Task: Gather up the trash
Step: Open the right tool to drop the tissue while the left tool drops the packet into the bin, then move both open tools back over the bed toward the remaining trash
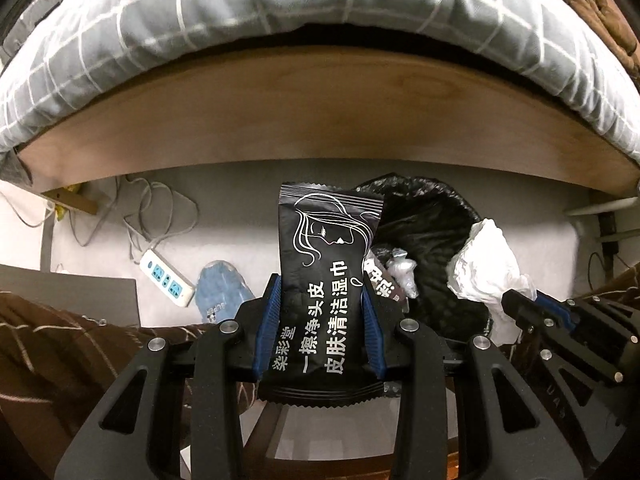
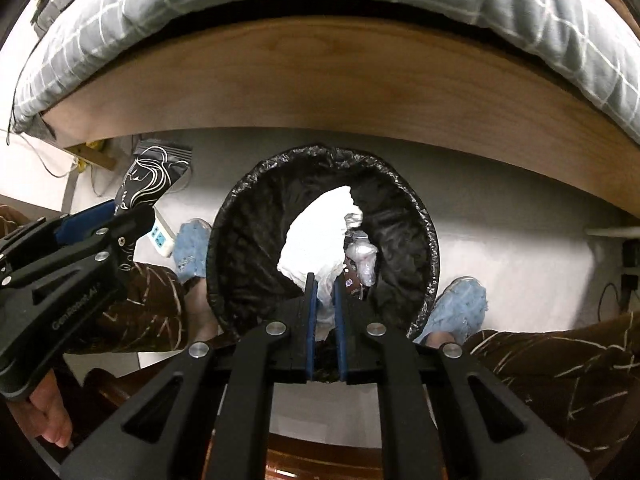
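Note:
My left gripper (image 1: 320, 284) is shut on a black wet-wipe packet (image 1: 324, 248) with white lettering, which stands up between the blue pads, just left of the bin. The right wrist view shows this left gripper (image 2: 132, 212) and its packet (image 2: 152, 176) from the side. My right gripper (image 2: 325, 282) is shut on a crumpled white tissue (image 2: 320, 232) and points down over the mouth of the round bin with a black liner (image 2: 224, 240). The left wrist view has the tissue (image 1: 484, 264) in the right gripper (image 1: 516, 304) over the bin (image 1: 432, 216). Small plastic wrappers (image 2: 364, 260) lie inside the bin.
A bed with grey checked bedding (image 1: 280, 8) and a wooden side board (image 1: 320, 120) overhangs the floor behind the bin. A white power strip (image 1: 168, 282) with cables lies on the left. Blue slippers (image 2: 460, 308) and legs in brown trousers (image 2: 560, 368) flank the bin. A hand (image 2: 48, 412) holds the left gripper.

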Tool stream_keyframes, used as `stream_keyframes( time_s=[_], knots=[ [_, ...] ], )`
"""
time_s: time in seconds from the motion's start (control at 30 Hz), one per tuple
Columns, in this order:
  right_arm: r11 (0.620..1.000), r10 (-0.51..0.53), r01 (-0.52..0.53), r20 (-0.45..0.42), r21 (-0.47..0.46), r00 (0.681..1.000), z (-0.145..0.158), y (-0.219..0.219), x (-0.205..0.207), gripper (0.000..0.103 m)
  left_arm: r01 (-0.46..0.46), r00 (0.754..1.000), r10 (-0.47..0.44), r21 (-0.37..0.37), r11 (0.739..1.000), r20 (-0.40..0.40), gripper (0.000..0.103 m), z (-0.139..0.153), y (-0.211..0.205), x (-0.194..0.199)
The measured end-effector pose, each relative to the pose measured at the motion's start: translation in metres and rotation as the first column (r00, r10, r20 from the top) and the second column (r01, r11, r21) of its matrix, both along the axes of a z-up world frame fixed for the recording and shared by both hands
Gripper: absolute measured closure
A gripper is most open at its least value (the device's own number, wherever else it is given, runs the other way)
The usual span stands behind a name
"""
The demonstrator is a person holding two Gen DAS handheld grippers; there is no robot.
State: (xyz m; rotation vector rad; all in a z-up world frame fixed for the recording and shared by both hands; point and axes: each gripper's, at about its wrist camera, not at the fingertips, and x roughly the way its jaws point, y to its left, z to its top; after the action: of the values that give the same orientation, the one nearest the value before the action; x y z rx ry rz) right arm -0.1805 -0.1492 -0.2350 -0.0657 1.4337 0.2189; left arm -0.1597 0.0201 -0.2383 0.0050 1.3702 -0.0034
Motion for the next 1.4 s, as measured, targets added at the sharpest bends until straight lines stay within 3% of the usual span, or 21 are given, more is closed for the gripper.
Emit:
stream_keyframes(
  time_s=[0.07,0.33,0.43,0.8,1.03,1.13,1.23,1.4],
  knots=[
    [1.0,0.009,-0.009,0.001,-0.005,1.0,-0.003,0.0,0.001,0.087,-0.002,1.0,0.002,0.004,1.0,-0.013,0.066,-0.006,0.0,0.001],
    [1.0,-0.02,0.021,0.043,-0.022,0.999,-0.001,-0.013,0.003,0.045,-0.001,0.999,0.001,-0.009,1.0,-0.049,0.066,-0.021,-0.008,0.007],
    [0.998,-0.045,0.048,0.068,-0.047,0.997,0.002,-0.031,0.003,0.036,0.015,0.998,-0.016,-0.014,1.0,-0.06,0.066,-0.027,-0.018,0.008],
    [0.984,-0.145,0.158,0.145,-0.082,0.979,0.018,-0.102,0.003,0.016,0.098,0.992,-0.102,-0.05,0.994,-0.071,0.066,-0.032,-0.078,0.008],
    [0.976,-0.189,0.202,0.137,-0.088,0.972,0.015,-0.12,0.001,0.014,0.168,0.983,-0.172,-0.07,0.983,-0.062,0.065,-0.029,-0.108,0.0],
    [0.975,-0.192,0.205,0.14,-0.086,0.971,0.014,-0.119,0.001,0.014,0.185,0.981,-0.188,-0.062,0.981,-0.048,0.056,-0.028,-0.112,-0.001],
    [0.974,-0.198,0.211,0.152,-0.081,0.968,0.016,-0.118,0.003,0.014,0.178,0.984,-0.179,-0.039,0.983,-0.01,0.03,-0.02,-0.109,-0.001],
    [0.972,-0.201,0.221,0.214,-0.073,0.956,0.034,-0.114,0.008,0.014,0.147,0.988,-0.146,-0.015,0.989,0.045,0.014,-0.006,-0.096,0.003]
  ],
)
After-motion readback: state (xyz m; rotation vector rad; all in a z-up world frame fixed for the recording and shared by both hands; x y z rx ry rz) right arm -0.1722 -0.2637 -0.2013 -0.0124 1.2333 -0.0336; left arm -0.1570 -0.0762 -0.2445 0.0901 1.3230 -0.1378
